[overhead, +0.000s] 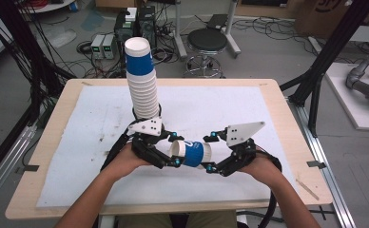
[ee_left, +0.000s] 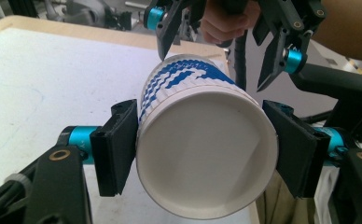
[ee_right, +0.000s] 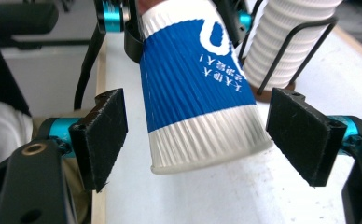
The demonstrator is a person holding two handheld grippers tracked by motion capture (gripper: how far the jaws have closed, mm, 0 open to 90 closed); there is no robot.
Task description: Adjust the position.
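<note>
The left tool (overhead: 173, 151) gripped the cup (overhead: 192, 153) sideways by its rim end, so the right tool (overhead: 210, 151), open around its base, could let go.

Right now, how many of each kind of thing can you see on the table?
Loose blue-and-white paper cup: 1
Tall stack of cups: 1
Wire stand around that stack: 1
Claws, left claw and right claw: 2
Total: 5
</note>
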